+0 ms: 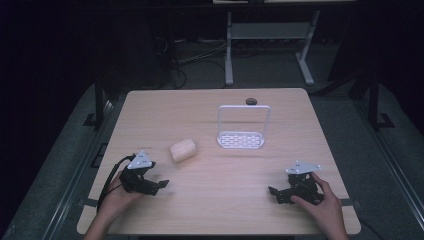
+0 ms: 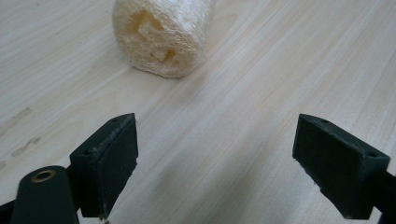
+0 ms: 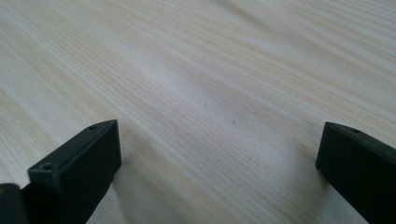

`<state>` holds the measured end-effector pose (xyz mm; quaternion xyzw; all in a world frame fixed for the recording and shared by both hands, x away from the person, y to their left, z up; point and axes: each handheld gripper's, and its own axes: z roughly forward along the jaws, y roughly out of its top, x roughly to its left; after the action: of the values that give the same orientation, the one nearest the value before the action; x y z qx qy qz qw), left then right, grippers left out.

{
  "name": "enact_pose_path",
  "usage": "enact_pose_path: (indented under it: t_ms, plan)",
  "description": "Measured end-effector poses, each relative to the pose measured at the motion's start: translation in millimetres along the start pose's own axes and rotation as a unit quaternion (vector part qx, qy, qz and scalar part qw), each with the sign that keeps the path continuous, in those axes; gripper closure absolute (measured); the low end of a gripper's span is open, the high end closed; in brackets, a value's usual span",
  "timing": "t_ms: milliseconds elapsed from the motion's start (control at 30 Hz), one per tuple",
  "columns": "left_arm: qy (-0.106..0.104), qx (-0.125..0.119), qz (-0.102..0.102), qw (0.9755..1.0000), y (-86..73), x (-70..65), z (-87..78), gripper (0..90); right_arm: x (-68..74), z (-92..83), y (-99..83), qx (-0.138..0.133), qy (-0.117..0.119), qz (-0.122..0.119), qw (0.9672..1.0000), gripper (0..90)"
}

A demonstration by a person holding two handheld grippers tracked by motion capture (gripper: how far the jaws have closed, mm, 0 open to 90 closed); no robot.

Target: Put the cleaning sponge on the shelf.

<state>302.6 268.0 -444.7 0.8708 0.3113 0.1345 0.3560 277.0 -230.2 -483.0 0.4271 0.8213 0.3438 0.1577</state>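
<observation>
We see the loofah piece [image 1: 182, 150] lying on the counter [image 1: 210, 200], left of centre in the high view, just ahead of the left tongs [image 1: 161, 185], which stand wide and empty. It looks light, dry and springy, so we would grip it across its round sides. The right tongs [image 1: 272, 191] are wide too

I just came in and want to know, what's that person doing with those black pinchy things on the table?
A person sits at a wooden table with tongs in each hand. The left tongs are open and point toward a pale loofah sponge lying a little ahead of them, not touching it. The right tongs are open too, over bare wood. Farther back stands a white rack with a tall handle, and nothing is in it. Nothing has been picked up yet.
</observation>
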Motion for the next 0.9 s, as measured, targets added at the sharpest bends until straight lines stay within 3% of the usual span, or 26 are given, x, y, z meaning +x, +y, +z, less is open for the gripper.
enact_pose_path:
  t_ms: [900]
  plan:
    - [0.004,0.014,0.012,0.9998,23.6,17.1,-0.7,13.6,0.0,0.0,0.0,0.0,0.0,0.0,1.0,0.0]
